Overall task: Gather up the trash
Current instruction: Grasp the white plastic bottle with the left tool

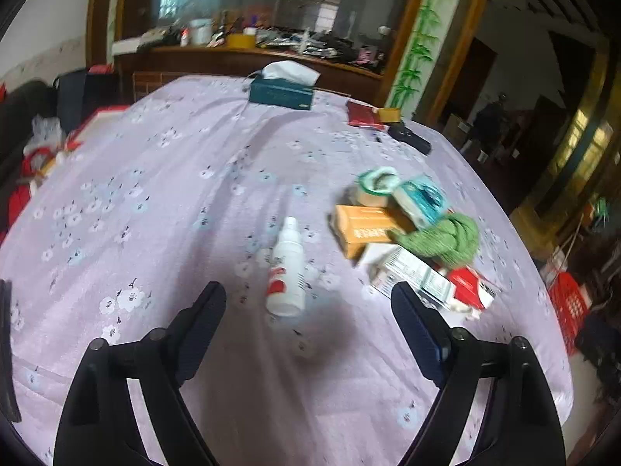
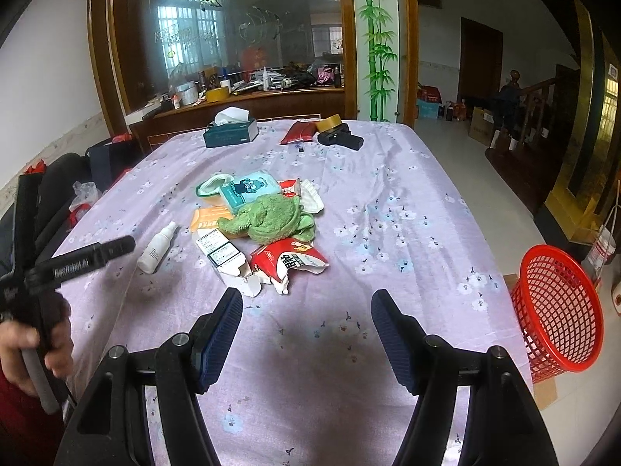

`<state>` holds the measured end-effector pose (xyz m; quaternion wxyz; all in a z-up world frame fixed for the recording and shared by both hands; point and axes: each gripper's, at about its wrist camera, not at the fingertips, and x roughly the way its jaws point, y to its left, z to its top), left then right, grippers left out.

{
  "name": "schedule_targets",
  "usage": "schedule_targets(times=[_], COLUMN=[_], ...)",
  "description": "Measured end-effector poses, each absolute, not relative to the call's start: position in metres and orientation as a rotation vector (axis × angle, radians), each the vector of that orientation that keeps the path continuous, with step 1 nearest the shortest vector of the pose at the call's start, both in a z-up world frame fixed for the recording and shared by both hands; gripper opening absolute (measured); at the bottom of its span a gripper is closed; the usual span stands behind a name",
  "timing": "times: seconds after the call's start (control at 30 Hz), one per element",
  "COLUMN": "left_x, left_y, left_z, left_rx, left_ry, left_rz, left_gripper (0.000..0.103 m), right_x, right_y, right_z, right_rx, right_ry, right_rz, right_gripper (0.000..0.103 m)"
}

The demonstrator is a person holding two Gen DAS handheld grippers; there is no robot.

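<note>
L gripper (image 1: 308,303) hanging w/ jaws apart, nothing btwn, white spray bottle (image 1: 286,270) lying just ahead of its tips, trash pile (image 2: 264,225) sitting ahead-right, R gripper (image 2: 306,310) gaping empty over lilac tablecloth (image 2: 388,213), red basket (image 2: 557,306) standing off its right.

White lettering reading "GenRobot.AI" is seen along the black finger of the left gripper (image 2: 93,258). Large dark letters, apparently "RIb", are made out on the torn red and white packet (image 2: 289,262). Print on the other boxes is too small to be read.
</note>
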<state>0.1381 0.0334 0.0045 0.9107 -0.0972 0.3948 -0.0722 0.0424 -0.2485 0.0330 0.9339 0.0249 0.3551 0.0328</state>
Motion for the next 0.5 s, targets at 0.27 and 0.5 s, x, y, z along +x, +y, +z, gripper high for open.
schedule_targets(times=[0.27,0.5], left_x=[0.181,0.2], left_y=[0.043,0.021], left_z=[-0.005,-0.032], left_rx=[-0.265,-0.153], left_ry=[0.896,0.968], left_rz=[-0.141,-0.095], left_gripper=[0.057,0.047], right_x=[0.045,0.057], right_y=[-0.256,-0.246], right_z=[0.029,0.029], right_rx=[0.07,0.063], right_ry=[0.737,0.762], right_rz=[0.081,0.172], right_gripper=[0.073,0.073])
